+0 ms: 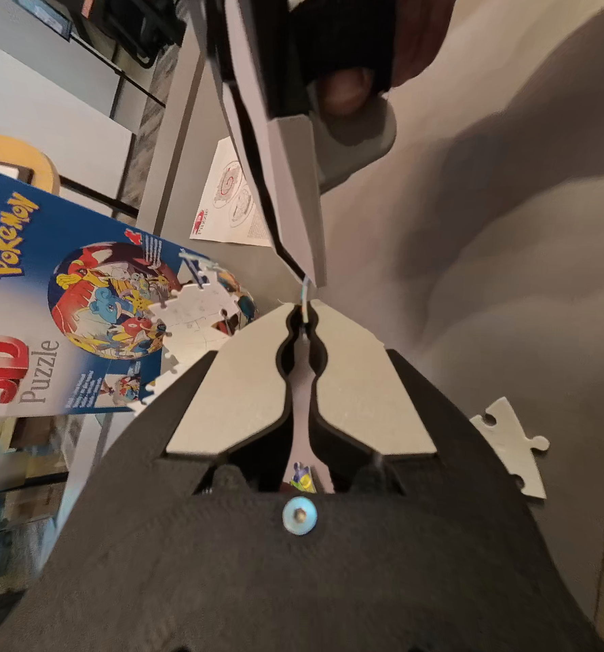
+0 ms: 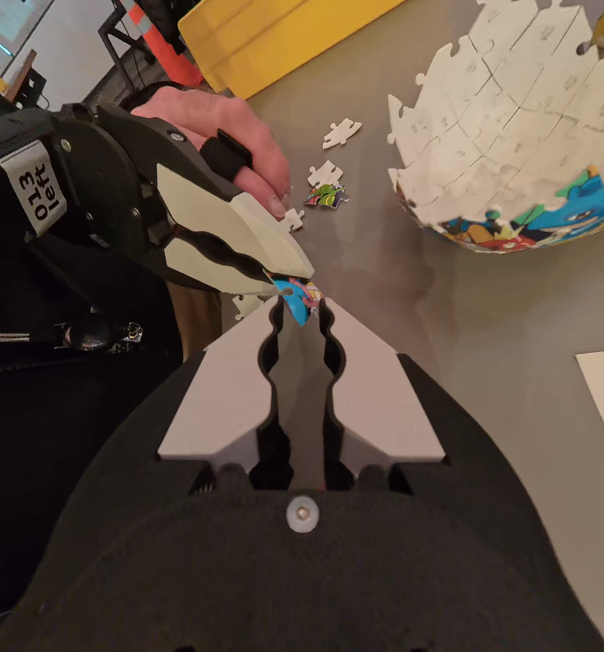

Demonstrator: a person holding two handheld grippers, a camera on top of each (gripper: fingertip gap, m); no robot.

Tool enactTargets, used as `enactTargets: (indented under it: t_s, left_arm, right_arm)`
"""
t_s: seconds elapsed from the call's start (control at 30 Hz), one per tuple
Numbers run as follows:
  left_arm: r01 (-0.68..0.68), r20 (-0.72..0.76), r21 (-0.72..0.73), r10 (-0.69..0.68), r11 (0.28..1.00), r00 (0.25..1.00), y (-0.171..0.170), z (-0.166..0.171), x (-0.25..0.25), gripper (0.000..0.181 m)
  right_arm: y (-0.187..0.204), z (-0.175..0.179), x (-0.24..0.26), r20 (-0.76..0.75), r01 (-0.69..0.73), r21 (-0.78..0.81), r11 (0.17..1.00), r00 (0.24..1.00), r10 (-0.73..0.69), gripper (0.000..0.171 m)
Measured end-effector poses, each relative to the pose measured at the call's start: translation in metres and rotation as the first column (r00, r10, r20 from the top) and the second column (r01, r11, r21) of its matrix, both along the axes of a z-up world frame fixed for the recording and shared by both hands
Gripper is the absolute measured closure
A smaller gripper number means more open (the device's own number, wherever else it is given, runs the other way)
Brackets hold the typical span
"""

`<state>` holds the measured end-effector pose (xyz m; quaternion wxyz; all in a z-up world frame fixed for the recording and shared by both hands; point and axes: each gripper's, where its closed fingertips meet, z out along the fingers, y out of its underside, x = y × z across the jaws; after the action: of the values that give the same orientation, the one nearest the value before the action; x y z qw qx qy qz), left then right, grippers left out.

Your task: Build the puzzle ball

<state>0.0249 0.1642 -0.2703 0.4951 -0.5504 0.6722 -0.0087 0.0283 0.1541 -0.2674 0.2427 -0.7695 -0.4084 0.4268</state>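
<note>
A colourful puzzle piece [image 2: 299,305] hangs above the grey table [image 2: 434,352]. My left gripper [image 1: 303,312] is shut on its flat faces, and it shows edge-on in the left wrist view [image 1: 306,296]. My right gripper [image 2: 301,303] is narrowed onto the same piece, with its tips against the piece's two side edges. The left gripper [image 2: 290,282] enters the right wrist view from the left, and the right gripper [image 1: 309,280] comes down from the top of the left wrist view. The half-built puzzle ball [image 2: 505,141] lies open at the far right, its white inside showing, and it also shows in the left wrist view [image 1: 195,310].
Loose pieces lie on the table: two white ones [image 2: 341,132] [image 2: 325,174], a colourful one [image 2: 325,195], and one beside my left gripper [image 1: 515,448]. The blue puzzle box [image 1: 46,300] stands behind the ball. A paper leaflet [image 1: 223,197] lies flat. A yellow bin [image 2: 276,38] sits at the far edge. Left and right tips are no more than a few centimetres apart.
</note>
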Motion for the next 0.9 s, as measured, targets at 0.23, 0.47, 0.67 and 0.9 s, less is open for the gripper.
enactTargets:
  t_s: [0.23, 0.47, 0.67, 0.9]
  left_arm:
    - [-0.010, 0.090, -0.521, 0.066, 0.854, 0.994, -0.008, -0.004, 0.002, 0.179]
    - [0.037, 0.157, -0.679, 0.096, 0.733, 0.983, -0.004, 0.012, 0.000, 0.170]
    - [-0.052, 0.127, -0.507, 0.134, 0.860, 0.983, 0.037, 0.029, -0.035, 0.154]
    - [-0.139, -0.005, -0.278, 0.144, 0.950, 0.990, 0.085, 0.011, -0.072, 0.156]
  right_arm:
    - [0.005, 0.003, 0.000, 0.199, -0.101, 0.354, 0.930, 0.980, 0.031, 0.156]
    - [0.006, 0.010, -0.002, 0.155, -0.051, 0.271, 0.961, 0.988, 0.009, 0.171]
    - [0.019, 0.021, 0.011, -0.077, 0.170, -0.080, 0.982, 0.981, -0.177, 0.171]
    - [0.020, 0.024, 0.018, -0.180, 0.216, -0.244, 0.945, 0.948, -0.263, 0.171]
